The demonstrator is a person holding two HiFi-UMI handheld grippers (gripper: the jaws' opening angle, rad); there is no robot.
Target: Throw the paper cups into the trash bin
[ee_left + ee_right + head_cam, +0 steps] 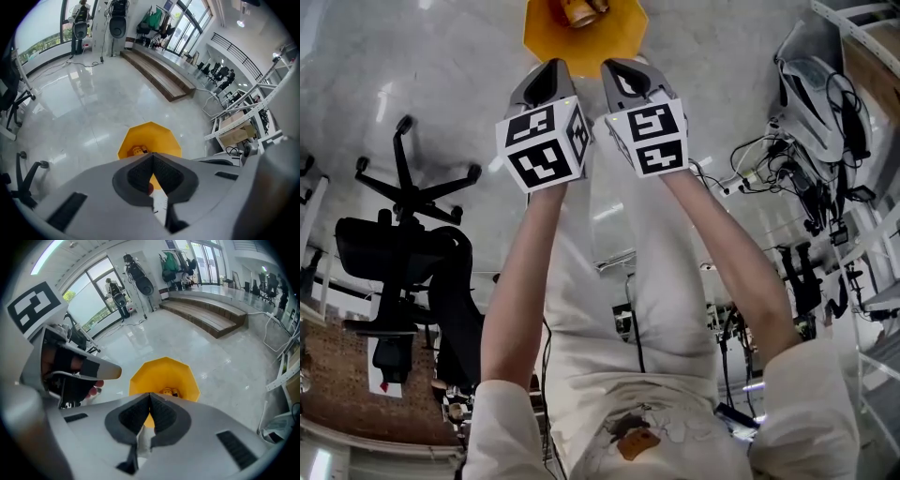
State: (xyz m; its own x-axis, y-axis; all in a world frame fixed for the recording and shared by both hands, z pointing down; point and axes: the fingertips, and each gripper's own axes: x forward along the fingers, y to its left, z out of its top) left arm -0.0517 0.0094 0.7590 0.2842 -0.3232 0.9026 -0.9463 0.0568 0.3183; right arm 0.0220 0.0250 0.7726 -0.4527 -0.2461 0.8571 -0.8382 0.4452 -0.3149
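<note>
A yellow trash bin (546, 37) stands on the pale floor just beyond both grippers, with paper cups (578, 11) lying inside it. My left gripper (551, 69) and right gripper (623, 67) are held side by side above the bin's near rim. In the left gripper view the jaws are shut, tips meeting (152, 155) over the bin (149, 138), with nothing between them; a cup (137, 151) shows inside. In the right gripper view the jaws also meet (150, 395) over the bin (164, 376), empty, with cups (168, 392) below. The left gripper (101, 373) appears at that view's left.
A black office chair (403, 234) stands to the left. Cables and equipment (816, 141) crowd the right side beside a metal rack (243, 117). A low wooden step platform (159, 77) runs across the far floor. The person's white clothing (628, 375) fills the lower head view.
</note>
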